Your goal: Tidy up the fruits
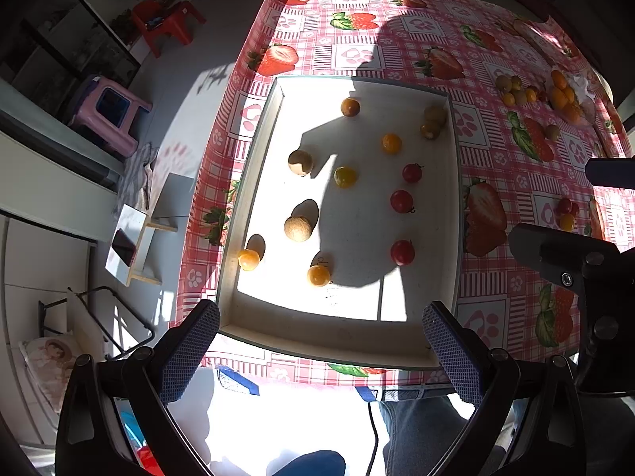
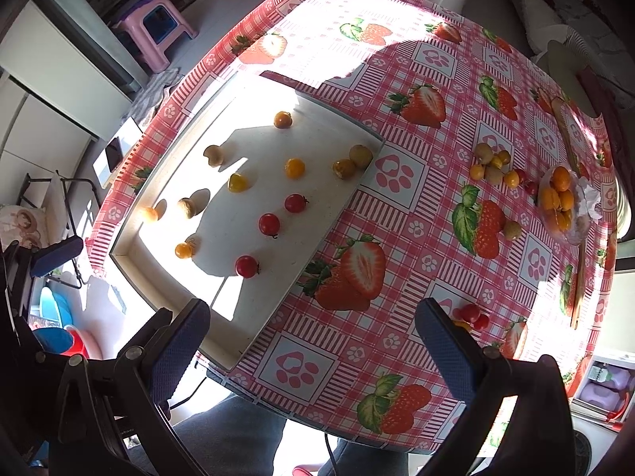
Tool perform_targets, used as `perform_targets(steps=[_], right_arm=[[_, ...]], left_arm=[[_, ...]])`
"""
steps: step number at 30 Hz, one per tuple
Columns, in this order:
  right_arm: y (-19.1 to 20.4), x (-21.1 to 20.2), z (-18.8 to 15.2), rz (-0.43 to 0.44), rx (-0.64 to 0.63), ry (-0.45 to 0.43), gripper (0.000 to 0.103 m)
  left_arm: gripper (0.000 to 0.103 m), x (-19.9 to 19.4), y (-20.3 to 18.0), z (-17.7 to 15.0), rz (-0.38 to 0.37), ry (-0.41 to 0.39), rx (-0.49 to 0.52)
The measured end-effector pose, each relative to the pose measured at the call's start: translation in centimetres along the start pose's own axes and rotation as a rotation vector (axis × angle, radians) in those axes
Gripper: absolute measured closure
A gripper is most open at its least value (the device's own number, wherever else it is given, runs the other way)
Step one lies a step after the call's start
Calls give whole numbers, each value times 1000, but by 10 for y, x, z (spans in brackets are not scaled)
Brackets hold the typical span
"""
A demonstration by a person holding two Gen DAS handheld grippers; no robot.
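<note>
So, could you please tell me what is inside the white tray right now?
The white tray holds three red cherry tomatoes, several yellow-orange ones and a few tan round fruits. Nothing covers them, though shadow dims the pair by its right wall.

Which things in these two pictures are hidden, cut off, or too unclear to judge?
- Small tomato cluster, right wrist view: partly hidden behind a finger of the right hand-held gripper.
- Bag of orange fruit, both views: small and distorted near the fisheye edge, so its count is unclear.
- Two fruits at the tray wall, left wrist view: in shadow, kind unclear.
- Left hand-held gripper: open.
</note>
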State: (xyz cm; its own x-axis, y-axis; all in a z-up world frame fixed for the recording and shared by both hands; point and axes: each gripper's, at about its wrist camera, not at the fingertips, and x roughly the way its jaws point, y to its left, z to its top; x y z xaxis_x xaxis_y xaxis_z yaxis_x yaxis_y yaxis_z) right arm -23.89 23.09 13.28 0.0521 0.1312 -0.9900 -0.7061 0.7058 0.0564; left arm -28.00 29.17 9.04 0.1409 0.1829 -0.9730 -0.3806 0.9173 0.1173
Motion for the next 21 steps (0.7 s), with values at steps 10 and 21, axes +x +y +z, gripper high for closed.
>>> perform_targets(steps=[10, 21], right_arm=[[0, -1, -2, 1, 2, -3, 0], [5, 0, -3, 4, 34, 0, 0]], left_arm=[[0, -1, -3, -1, 5, -6, 15], [0, -3, -2, -1, -8, -19, 18]])
